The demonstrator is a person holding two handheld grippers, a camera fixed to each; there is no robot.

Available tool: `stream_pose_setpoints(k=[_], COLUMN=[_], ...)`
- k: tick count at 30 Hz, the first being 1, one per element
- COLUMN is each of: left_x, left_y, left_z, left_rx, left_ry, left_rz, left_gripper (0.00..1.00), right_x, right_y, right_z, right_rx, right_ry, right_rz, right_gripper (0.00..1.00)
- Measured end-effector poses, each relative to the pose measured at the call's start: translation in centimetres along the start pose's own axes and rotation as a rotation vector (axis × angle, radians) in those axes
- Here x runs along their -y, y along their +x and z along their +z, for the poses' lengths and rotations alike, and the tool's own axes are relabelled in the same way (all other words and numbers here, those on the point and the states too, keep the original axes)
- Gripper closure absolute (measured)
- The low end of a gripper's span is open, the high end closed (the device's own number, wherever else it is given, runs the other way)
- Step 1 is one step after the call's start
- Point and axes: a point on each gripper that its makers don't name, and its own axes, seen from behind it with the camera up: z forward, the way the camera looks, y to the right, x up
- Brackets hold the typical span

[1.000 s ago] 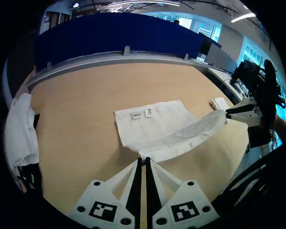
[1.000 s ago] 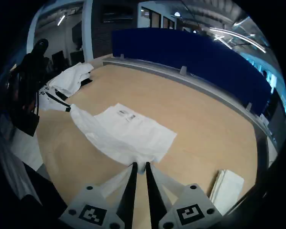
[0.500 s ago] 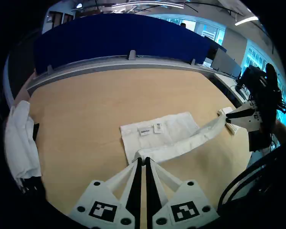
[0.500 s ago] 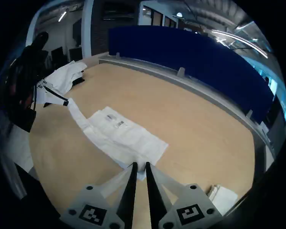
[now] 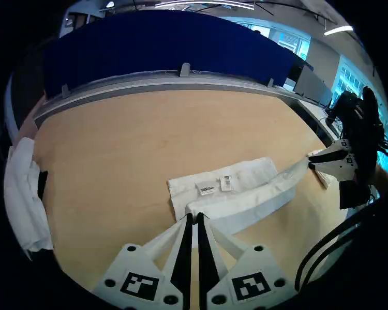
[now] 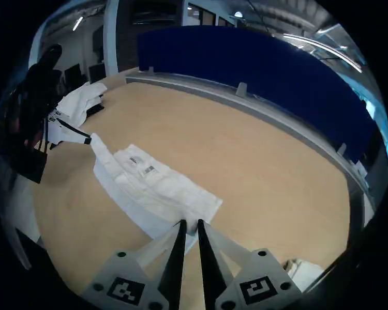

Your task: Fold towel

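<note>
Fingers (image 5: 332, 166) of right gripper (image 5: 311, 164), seen from left gripper view, seemingly pinch towel (image 5: 245, 196).

Two fisheye cameras, close and low over the table (image 5: 116, 144).
Left gripper view faces the blue partition (image 5: 158, 46) at 12 o'clock, right gripper (image 5: 311, 161) at 3; right gripper view has left gripper (image 6: 90, 138) at 10 o'clock. Both share the towel (image 5: 245, 199).

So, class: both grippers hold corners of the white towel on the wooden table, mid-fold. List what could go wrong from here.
1. The left gripper and right gripper each pinch just a small corner of the white cloth towel, so either corner could slip free.
2. The held edge hangs slack between them, so the fold may land crooked or wrinkled on the light wooden table.
</note>
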Motion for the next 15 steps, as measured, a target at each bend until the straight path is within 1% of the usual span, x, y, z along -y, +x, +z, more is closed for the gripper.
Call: stream_pose_setpoints(k=[9,15], left_x=[0.8,1.2], left_y=[-1.4,-1.3], left_z=[2.7,4.3], left_rx=[0.026,0.012], left_ry=[0.016,0.022], left_rz=[-0.015,-0.03], left_gripper=[0.93,0.93], right_x=[-0.3,-0.8], right_y=[-1.8,-2.0], right_z=[2.7,4.3], right_rx=[0.041,0.042], right_ry=[0.005,-0.006], right_rz=[0.017,0.051], right_gripper=[0.83,0.83])
